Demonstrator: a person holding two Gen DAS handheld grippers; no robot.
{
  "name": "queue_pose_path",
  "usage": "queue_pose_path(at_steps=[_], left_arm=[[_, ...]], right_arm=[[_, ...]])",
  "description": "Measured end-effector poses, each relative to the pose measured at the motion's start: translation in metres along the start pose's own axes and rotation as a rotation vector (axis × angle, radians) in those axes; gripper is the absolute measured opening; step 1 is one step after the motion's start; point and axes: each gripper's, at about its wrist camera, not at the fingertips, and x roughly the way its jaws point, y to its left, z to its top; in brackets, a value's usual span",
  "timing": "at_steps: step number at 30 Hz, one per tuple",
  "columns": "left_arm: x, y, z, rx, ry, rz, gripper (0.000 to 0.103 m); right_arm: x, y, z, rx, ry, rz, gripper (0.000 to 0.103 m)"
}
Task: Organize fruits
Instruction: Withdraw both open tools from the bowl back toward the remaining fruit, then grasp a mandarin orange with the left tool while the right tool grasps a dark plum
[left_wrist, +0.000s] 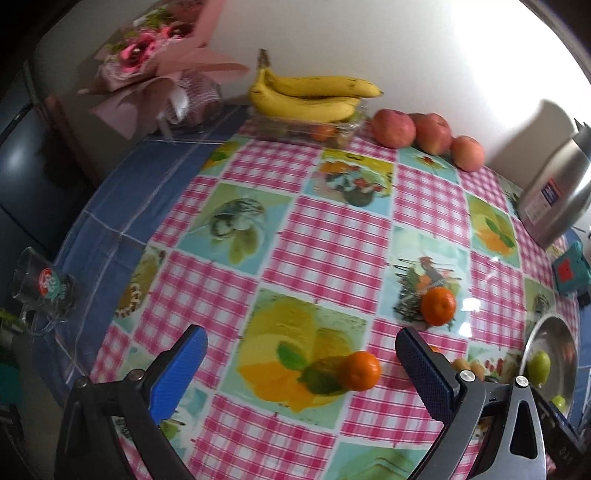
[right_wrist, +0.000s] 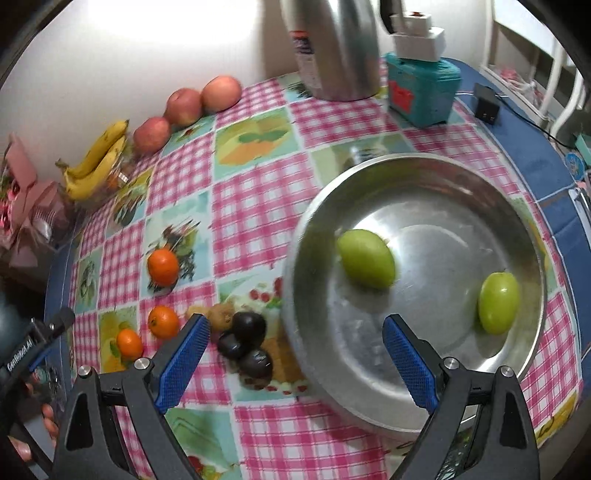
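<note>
Left gripper (left_wrist: 301, 360) wide apart, nothing held, up over the checked tablecloth (left_wrist: 325, 236). One small orange (left_wrist: 360, 371) on the cloth between the blue pads (left_wrist: 181, 369), nearer the right one, not touching either. Another orange (left_wrist: 437, 306) a bit farther on, near the right pad's tip. Lots of bare cloth in the middle, past both oranges. Along the far edge by the wall: bananas (left_wrist: 314, 96) on top of a clear box, then three red apples (left_wrist: 393, 129) in a row. Big shiny jug (left_wrist: 557, 195) at the far right. Glass mug (left_wrist: 44, 291) close to the left edge of the table, on the blue part.

Right gripper (right_wrist: 295, 354) also wide apart, holding nothing, up over the near-left rim of the silver bowl (right_wrist: 424, 177). Two green fruits (right_wrist: 365, 258) inside the bowl, well apart, one near the middle and one (right_wrist: 498, 302) by the right wall. Open bowl floor between them and in front. Three dark plums (right_wrist: 247, 345) bunched together on the cloth just left of the bowl. Three oranges (right_wrist: 162, 266) farther left, on the cloth. Teal box (right_wrist: 421, 88) behind the bowl, beside the jug.
</note>
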Motion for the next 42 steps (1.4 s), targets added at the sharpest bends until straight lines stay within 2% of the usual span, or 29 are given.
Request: queue_pose_path(at_steps=[2, 8, 20, 25, 31, 35, 40, 42], left_arm=[[-0.002, 0.006, 0.001, -0.008, -0.012, 0.023, 0.103], [0.000, 0.012, 0.001, -0.005, -0.005, 0.023, 0.103], [0.017, -0.036, -0.012, 0.181, 0.052, -0.010, 0.103], [0.022, -0.037, -0.013, 0.162, 0.049, -0.035, 0.103], [0.021, -0.036, -0.010, 0.154, 0.022, -0.070, 0.103], [0.028, -0.040, -0.011, 0.177, 0.072, -0.089, 0.103], [0.036, -0.039, -0.012, 0.168, 0.120, -0.120, 0.103], [0.038, -0.040, -0.013, 0.166, 0.130, -0.138, 0.103]], right_arm=[[0.001, 0.009, -0.003, -0.030, 0.009, 0.011, 0.095], [0.003, 0.038, -0.015, -0.139, 0.021, 0.041, 0.095], [0.016, 0.049, -0.024, -0.164, 0.049, 0.099, 0.095], [0.024, 0.051, -0.025, -0.176, 0.086, 0.117, 0.095], [0.036, 0.064, -0.033, -0.264, 0.139, 0.097, 0.095], [0.041, 0.067, -0.039, -0.297, 0.150, 0.080, 0.095], [0.045, 0.061, -0.039, -0.275, 0.152, 0.058, 0.094], [0.046, 0.056, -0.038, -0.259, 0.155, 0.054, 0.089]])
